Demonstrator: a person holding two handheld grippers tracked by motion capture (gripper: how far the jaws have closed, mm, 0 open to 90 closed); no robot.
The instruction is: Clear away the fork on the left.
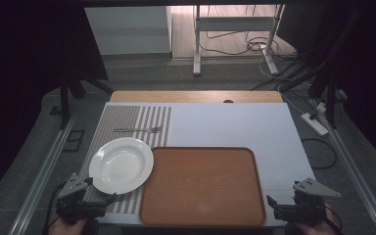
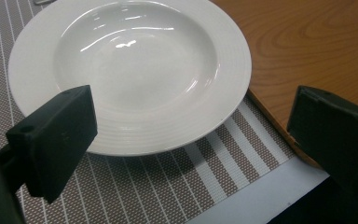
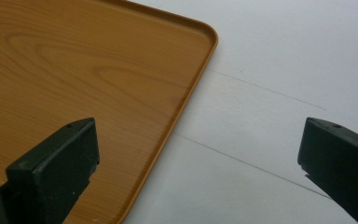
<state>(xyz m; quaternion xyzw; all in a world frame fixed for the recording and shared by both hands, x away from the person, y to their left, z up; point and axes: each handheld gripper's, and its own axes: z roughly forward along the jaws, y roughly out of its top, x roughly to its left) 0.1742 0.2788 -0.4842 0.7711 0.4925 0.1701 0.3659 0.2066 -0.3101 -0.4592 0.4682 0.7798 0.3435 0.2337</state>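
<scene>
Here both grippers wait at the near edge of the table [image 1: 235,122], each with its fingers spread wide and gripping nothing. The left gripper [image 1: 102,201] hangs just short of the white soup plate [image 1: 121,165], one finger [image 2: 58,133] over the plate's near rim, the other [image 2: 335,133] over the corner of the wooden tray [image 1: 203,185]; this looks like a stance for taking the rim. The plate lies on a striped placemat [image 1: 127,117], its right rim touching or slightly overlapping the tray's left edge. A metal fork [image 1: 138,129] lies on the mat beyond the plate, apart from it. The right gripper [image 1: 280,209] hovers by the tray's near right corner, straddling its raised edge. The tray is bare, so nothing blocks a slide or lift onto it except its low lip.
</scene>
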